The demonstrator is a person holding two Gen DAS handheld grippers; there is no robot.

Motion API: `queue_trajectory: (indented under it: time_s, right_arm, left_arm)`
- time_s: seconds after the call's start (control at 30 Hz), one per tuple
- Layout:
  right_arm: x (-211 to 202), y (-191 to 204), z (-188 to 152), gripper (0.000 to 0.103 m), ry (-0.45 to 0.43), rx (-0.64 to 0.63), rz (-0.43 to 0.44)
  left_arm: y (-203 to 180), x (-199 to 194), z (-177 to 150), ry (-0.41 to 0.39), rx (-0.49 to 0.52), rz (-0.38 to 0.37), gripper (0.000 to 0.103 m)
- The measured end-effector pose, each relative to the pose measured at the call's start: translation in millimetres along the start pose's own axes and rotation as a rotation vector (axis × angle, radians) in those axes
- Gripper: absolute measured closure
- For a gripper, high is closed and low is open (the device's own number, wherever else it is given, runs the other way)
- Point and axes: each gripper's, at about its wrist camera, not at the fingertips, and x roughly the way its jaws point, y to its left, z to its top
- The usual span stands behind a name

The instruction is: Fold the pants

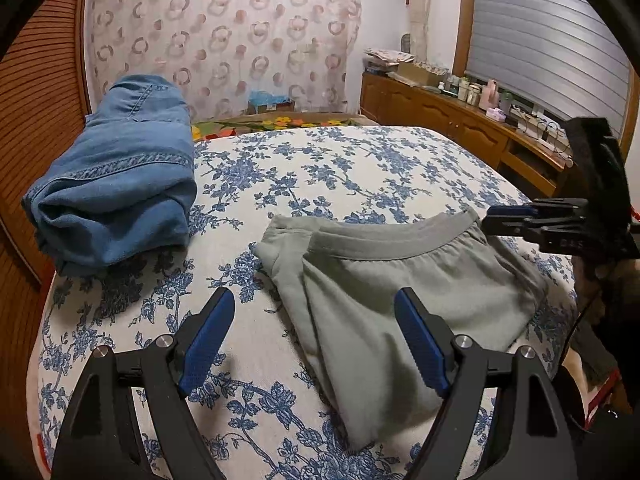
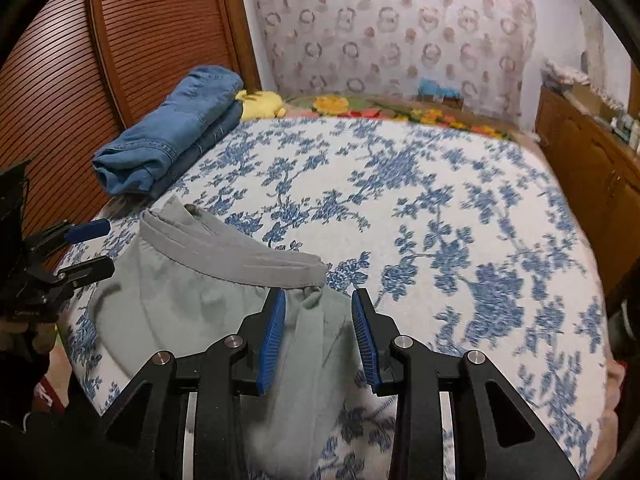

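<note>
The folded grey pants [image 1: 404, 300] lay on the floral bedspread [image 1: 320, 168] beside folded jeans [image 1: 120, 176], with the left gripper [image 1: 316, 340] and right gripper [image 2: 318, 336] above them, jaws apart, holding nothing.

Two garments lie on one bed [image 1: 360, 152]: one pair of grey pants [image 1: 400, 280], folded, under and just ahead of the jaws, and one folded bundle of blue denim [image 1: 116, 176] well ahead of the jaws and to their left. Two grippers show, the left gripper [image 1: 316, 336] and the right gripper [image 2: 320, 336], each with two blue pads. One yellow soft thing [image 2: 260, 102], perhaps a cushion, sits beyond the denim.
</note>
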Motion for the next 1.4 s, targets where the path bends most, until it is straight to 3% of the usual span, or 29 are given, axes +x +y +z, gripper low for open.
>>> queue_trajectory:
  time_s: [0.3, 0.43, 0.47, 0.63, 0.9, 1.1, 1.2, 1.27, 1.33, 1.4]
  right_arm:
    - [22, -5, 11, 0.068, 0.035, 0.026, 0.051]
    - [27, -7, 16, 0.094, 0.034, 0.034, 0.072]
    - [27, -7, 17, 0.096, 0.024, 0.029, 0.076]
    - [18, -15, 14, 0.097, -0.057, 0.073, 0.015]
    - [31, -11, 9, 0.097, -0.013, 0.058, 0.004]
    - [13, -8, 8, 0.097, -0.024, 0.035, 0.005]
    - [1, -5, 4, 0.094, -0.041, 0.025, 0.001]
    - [-6, -3, -1, 0.086, -0.048, 0.023, 0.008]
    - [-13, -2, -8, 0.066, -0.054, 0.025, 0.014]
    - [-18, -2, -15, 0.057, -0.051, 0.028, 0.005]
  left_arm:
    - [4, 14, -4, 0.042, -0.014, -0.011, 0.020]
    - [2, 14, -6, 0.039, -0.007, -0.007, 0.020]
    - [2, 14, -6, 0.041, -0.008, -0.008, 0.020]
    - [3, 15, -5, 0.043, -0.010, -0.005, 0.020]
    - [2, 17, -5, 0.056, -0.005, -0.002, 0.020]
    - [2, 19, -4, 0.062, -0.001, -0.001, 0.020]
    - [2, 20, -4, 0.063, -0.003, -0.002, 0.020]
    - [2, 20, -5, 0.063, -0.003, -0.001, 0.020]
    - [2, 20, -5, 0.063, -0.003, -0.001, 0.020]
    - [2, 20, -5, 0.063, -0.003, -0.002, 0.020]
